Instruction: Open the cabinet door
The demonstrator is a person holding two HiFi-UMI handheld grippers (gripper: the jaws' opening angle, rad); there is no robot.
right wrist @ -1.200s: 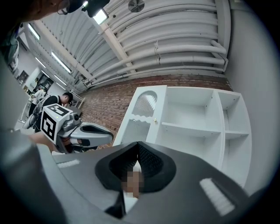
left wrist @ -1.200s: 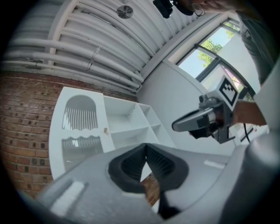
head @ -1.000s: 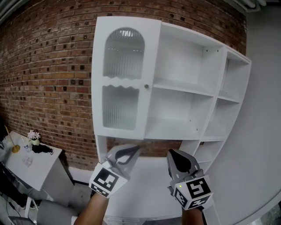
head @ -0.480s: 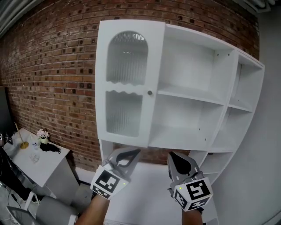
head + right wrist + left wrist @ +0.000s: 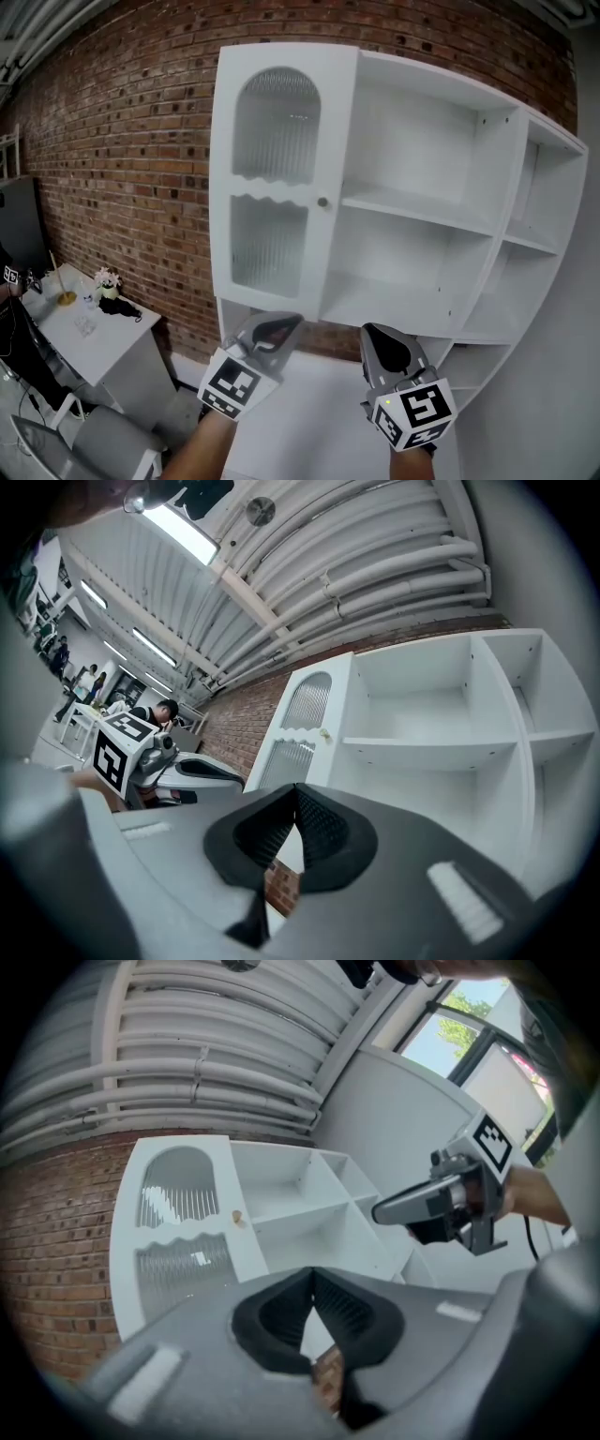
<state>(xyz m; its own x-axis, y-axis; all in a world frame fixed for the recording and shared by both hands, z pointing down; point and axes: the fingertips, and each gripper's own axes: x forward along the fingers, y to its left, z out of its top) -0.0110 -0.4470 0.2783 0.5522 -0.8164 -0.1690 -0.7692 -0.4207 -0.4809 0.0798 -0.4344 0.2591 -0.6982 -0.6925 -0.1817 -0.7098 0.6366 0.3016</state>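
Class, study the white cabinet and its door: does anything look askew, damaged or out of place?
Nothing stands out. The cabinet door sits shut and straight, its knob is in place, and the open shelves look level and undamaged.

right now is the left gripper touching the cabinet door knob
Apart. The head view shows the left gripper below the cabinet door, a clear stretch of white panel between it and the knob.

Brick wall (image 5: 122, 159) behind, small white table (image 5: 127, 335) at left.
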